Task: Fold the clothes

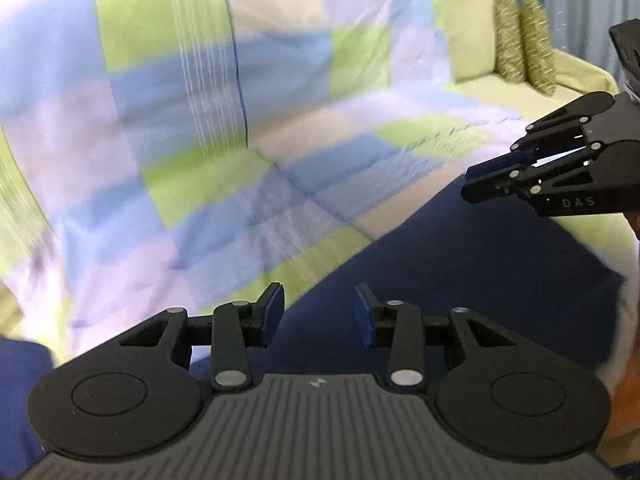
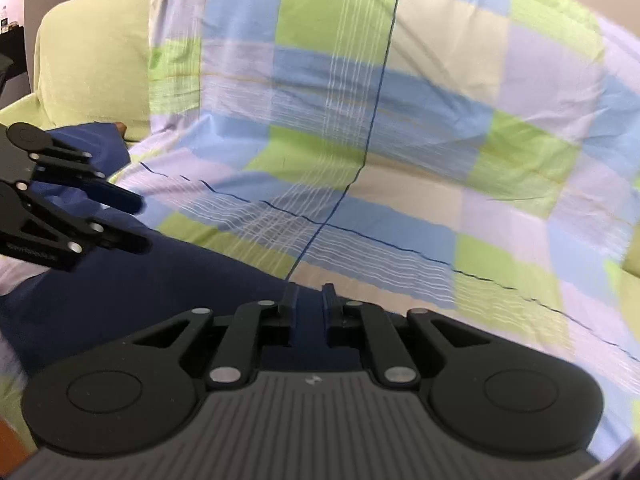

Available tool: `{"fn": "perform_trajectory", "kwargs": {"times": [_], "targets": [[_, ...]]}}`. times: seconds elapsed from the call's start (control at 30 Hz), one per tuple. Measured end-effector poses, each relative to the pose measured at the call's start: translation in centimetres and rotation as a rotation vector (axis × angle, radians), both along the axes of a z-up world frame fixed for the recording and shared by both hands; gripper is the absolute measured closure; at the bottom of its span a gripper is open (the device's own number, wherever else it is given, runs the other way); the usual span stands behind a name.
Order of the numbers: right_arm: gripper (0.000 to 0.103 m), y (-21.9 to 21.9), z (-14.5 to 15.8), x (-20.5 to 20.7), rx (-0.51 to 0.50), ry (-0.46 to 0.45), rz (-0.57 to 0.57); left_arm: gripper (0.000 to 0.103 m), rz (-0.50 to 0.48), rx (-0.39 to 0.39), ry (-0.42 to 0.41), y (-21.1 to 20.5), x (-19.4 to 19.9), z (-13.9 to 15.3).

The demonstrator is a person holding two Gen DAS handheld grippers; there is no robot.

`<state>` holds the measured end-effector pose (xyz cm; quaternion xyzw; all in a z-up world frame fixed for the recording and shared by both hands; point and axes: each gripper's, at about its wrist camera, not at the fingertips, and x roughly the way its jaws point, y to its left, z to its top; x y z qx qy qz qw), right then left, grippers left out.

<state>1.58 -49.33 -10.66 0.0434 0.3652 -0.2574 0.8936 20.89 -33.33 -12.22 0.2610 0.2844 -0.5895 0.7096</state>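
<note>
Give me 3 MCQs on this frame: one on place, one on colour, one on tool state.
1. Where does the garment lie?
A. On the checked sheet over the sofa
B. On a wooden floor
C. On a hanger

2. What colour is the garment?
A. Red
B. Dark blue
C. White

3. How do the two tools stand?
A. Both clamped on cloth
B. Left tool open, right tool with a narrow gap, neither holding cloth
C. Left shut, right wide open

Key: 1 A, the blue cloth rests on the green, blue and lilac checks draped over the green sofa. 2 B, it reads navy in both views. 3 B, the left wrist view shows a wide gap between its pads, the right wrist view a small one, with nothing between either pair.
</note>
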Motion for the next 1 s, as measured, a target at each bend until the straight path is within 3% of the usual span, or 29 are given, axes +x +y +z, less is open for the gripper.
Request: {"fn": "perform_trajectory", "kwargs": {"times": [0.1,0.17,0.27,0.33,0.47,0.53,0.6,0.7,0.8,0.93,1.0], "targets": [[0.096,-2.1,-1.6,1.5,0.003,0.013,-0.015,0.051,0.102,-0.026,0.046,2.3,1.8,-1.0],[0.09,-3.3,-1.6,0.6,0.001,0.034,-0.062,0.049,0.171,-0.028,0.049,3.8,2.8,-0.6],[0.089,-4.2,-0.1,-0.7,0.009,0.021,-0.114,0.057,0.285,-0.008,0.006,5.6,3.0,1.6],[0.089,-3.5,1.9,-1.6,0.03,-0.06,-0.096,0.056,0.288,-0.036,0.032,6.7,1.9,3.6],[0.089,0.6,3.8,-2.7,0.104,-0.138,0.024,0.053,0.224,-0.015,0.094,6.4,-1.4,3.9],[0.091,3.0,2.3,-2.7,0.157,-0.067,0.055,0.053,0.212,0.049,0.113,6.2,-2.6,2.1],[0.091,4.0,1.4,-3.0,0.164,-0.034,0.043,0.053,0.259,0.133,0.146,6.4,-3.2,-0.4],[0.092,5.1,0.4,-3.6,0.159,-0.003,0.011,0.054,0.317,0.092,0.159,8.2,-3.2,0.1],[0.089,6.2,-0.6,-4.3,0.154,0.028,-0.02,0.052,0.299,0.031,0.128,10.1,-4.1,1.9],[0.09,7.7,-1.9,-5.2,0.147,0.07,-0.061,0.051,0.253,0.073,0.135,11.2,-5.5,0.1],[0.091,8.4,-2.1,-5.5,0.143,0.075,-0.087,0.051,0.255,0.049,0.124,12.8,-5.9,-0.6]]}}
